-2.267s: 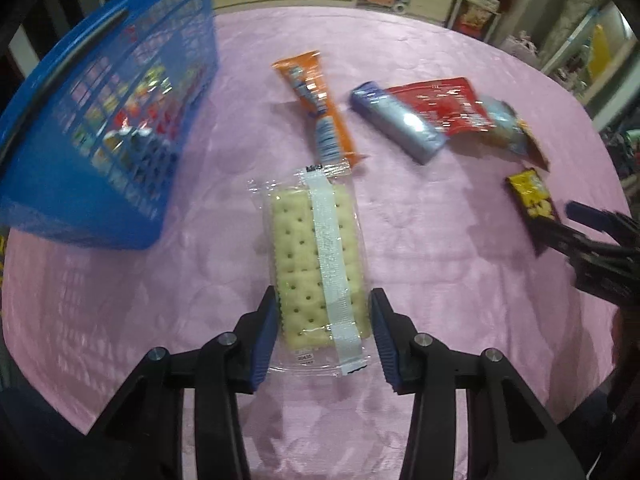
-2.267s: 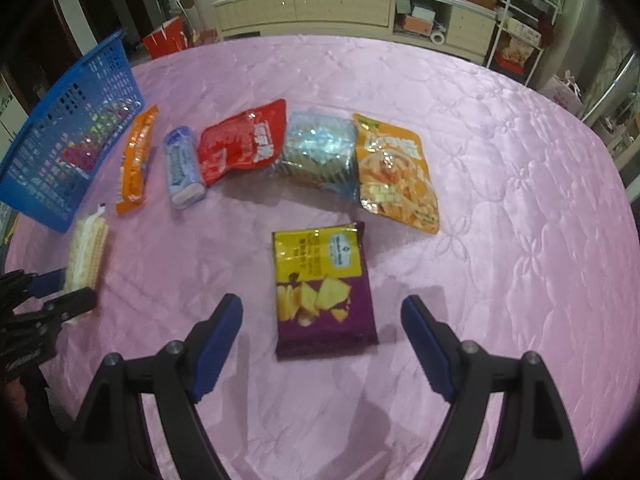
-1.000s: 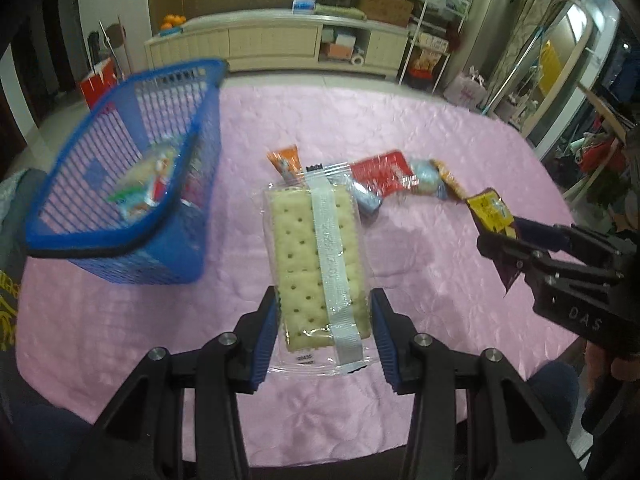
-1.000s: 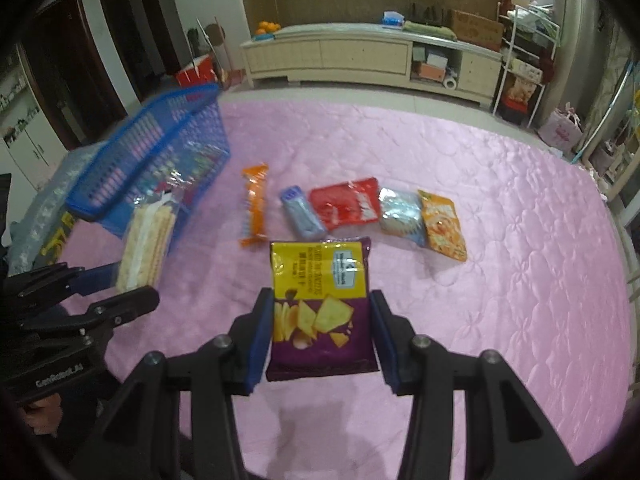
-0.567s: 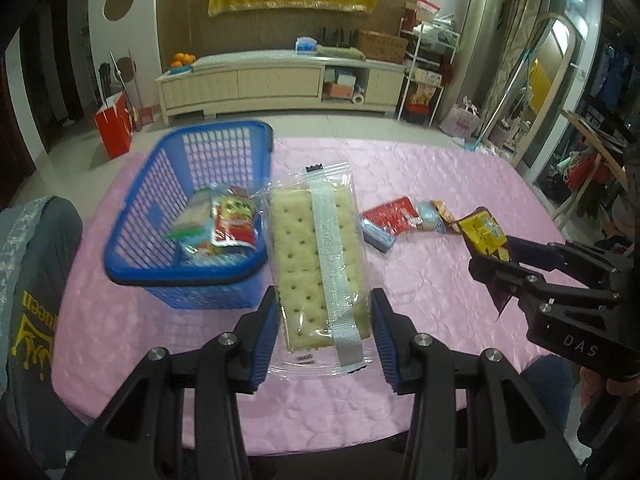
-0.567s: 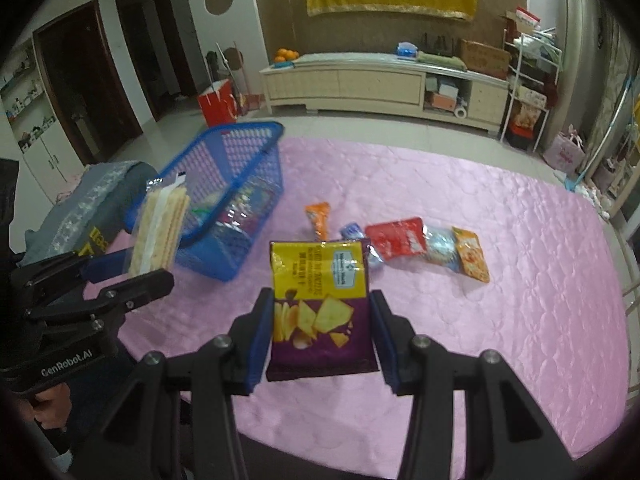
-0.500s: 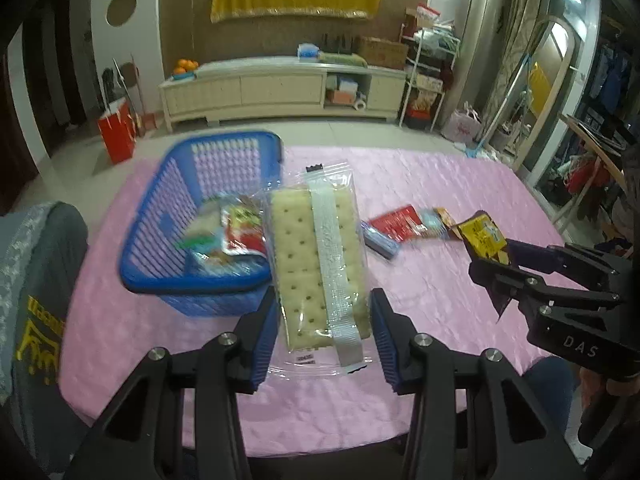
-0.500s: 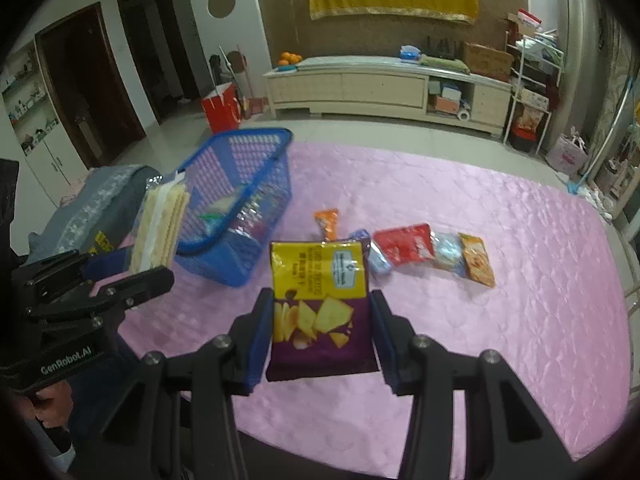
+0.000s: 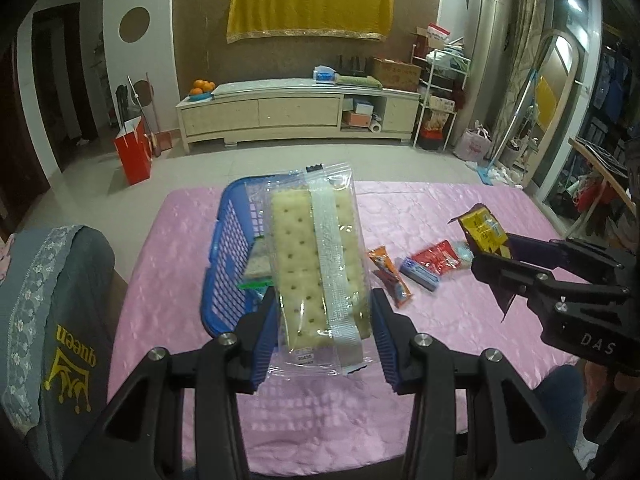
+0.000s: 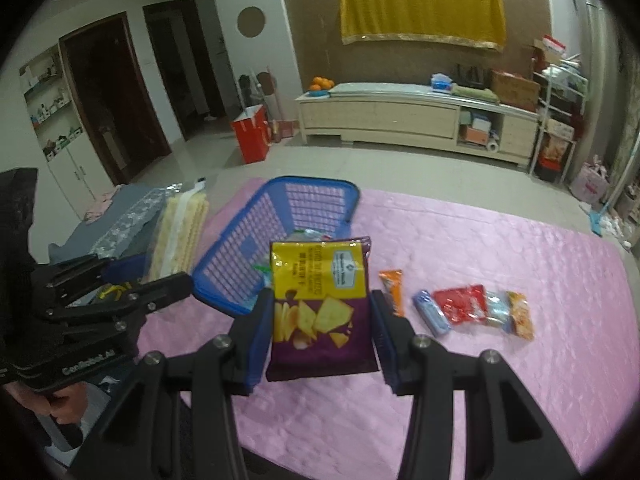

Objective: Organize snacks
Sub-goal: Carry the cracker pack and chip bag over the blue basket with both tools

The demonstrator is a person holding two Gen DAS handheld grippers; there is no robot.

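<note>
Left hand-held gripper (image 9: 325, 334) clenched on one clear-wrapped cracker pack (image 9: 318, 268), blue pads pressing both long edges, pack held up in the air in front of the basket. Right hand-held gripper (image 10: 320, 336) clenched likewise on one yellow-and-purple chip bag (image 10: 320, 300), lifted clear of the pink bench (image 10: 520, 360). Two grippers in all, one packet in each, both raised above the cloth and side by side.

Beyond the fingers, one blue basket (image 10: 256, 240) standing on the bench toward its left end, with several packets already inside, too hidden behind the held snacks to count. To the right of the basket, five snacks lying flat in a row on the bench: one orange stick pack (image 10: 392, 290), one blue-purple pack (image 10: 430, 312), one red pouch (image 10: 460, 304), one silvery clear pack (image 10: 496, 308), one orange-yellow pouch (image 10: 520, 314), the last four touching or overlapping their neighbours, the orange stick just apart.

At the near left edge, one grey chair cover (image 9: 52, 320) with yellow lettering. Farther back, one red paper bag (image 10: 252, 134) on the floor and one long low cabinet (image 10: 400, 118) against the wall.
</note>
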